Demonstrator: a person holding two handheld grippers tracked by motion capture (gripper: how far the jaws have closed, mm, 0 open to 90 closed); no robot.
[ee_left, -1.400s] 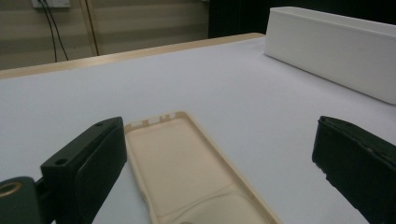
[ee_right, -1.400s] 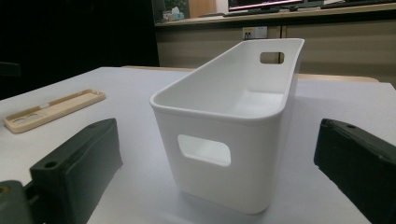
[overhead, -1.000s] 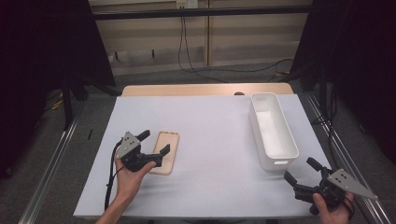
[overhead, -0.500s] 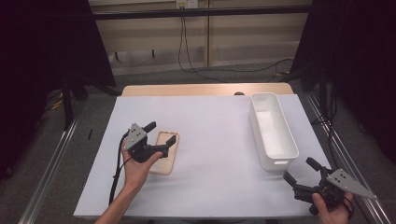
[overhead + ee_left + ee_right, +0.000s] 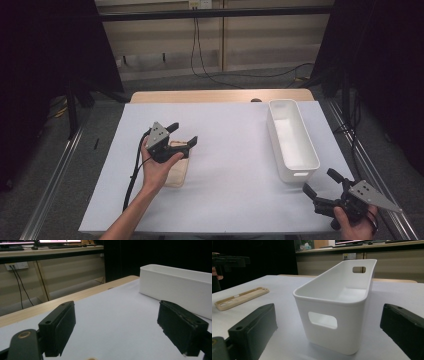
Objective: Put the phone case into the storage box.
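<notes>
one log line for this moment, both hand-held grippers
left hand-held gripper: open, closing, above phone case | right hand-held gripper: open, facing white bin | bin: empty

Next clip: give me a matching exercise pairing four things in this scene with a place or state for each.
Things:
1. phone case
2. white bin
3. left gripper
4. right gripper

Descriptions:
A. held past the table's near right corner, jaws apart
B. empty, standing on the table's right side
C. lying flat, tan
D. above the tan item, jaws apart, nothing between them

Pairs: 1-C, 2-B, 3-D, 4-A
</notes>
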